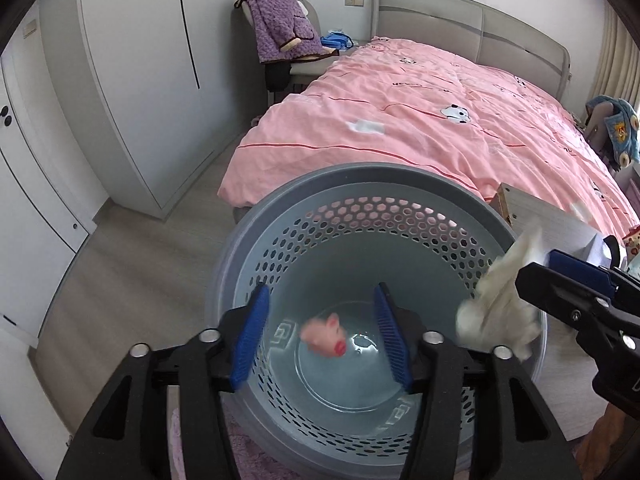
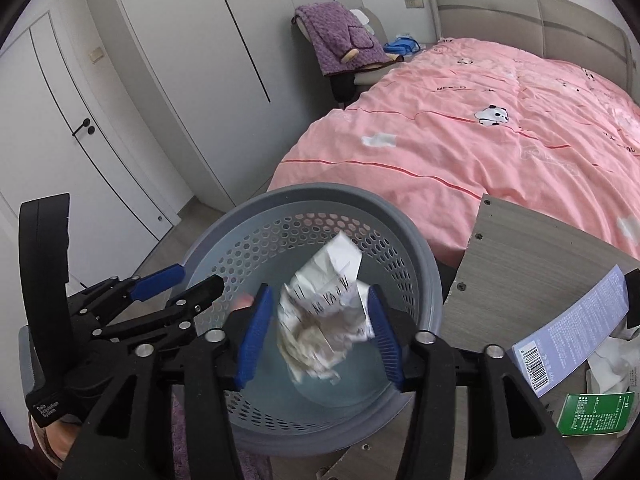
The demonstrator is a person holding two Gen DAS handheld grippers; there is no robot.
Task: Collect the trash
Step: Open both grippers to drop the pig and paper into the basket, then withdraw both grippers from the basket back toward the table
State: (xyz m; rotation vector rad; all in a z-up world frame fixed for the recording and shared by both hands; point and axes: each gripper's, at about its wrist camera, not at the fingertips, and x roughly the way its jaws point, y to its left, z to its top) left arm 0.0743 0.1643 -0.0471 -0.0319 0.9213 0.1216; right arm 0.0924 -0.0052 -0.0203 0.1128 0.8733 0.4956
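A round grey plastic wastebasket (image 1: 376, 184) with honeycomb-perforated walls and a smooth, glossy floor stands at the foot of a bed under a wrinkled pink quilt (image 1: 460, 120). Above its mouth, the left gripper (image 1: 324, 340) tilts steeply down, its ribbed blue pads (image 1: 250, 344) parted with nothing pressed between them. A small, soft-looking pink scrap (image 1: 324, 336), blurred, sits in that gap over the basket floor, clear of both pads.

The right gripper (image 2: 316, 336) angles down over the same basket from the desk side. Its jaws stand apart around a crumpled wad of white printed paper (image 2: 324, 320); the wad lies against the right-hand pad (image 2: 384, 340), while a gap shows at the other pad. Whether it is loose I cannot tell.

Beside the wastebasket, a wood-grain desk (image 2: 520, 264) carries a long pale-blue carton (image 2: 576, 328) with a barcode, a glossy green packet (image 2: 596, 412) and more crumpled white paper (image 2: 608, 364).
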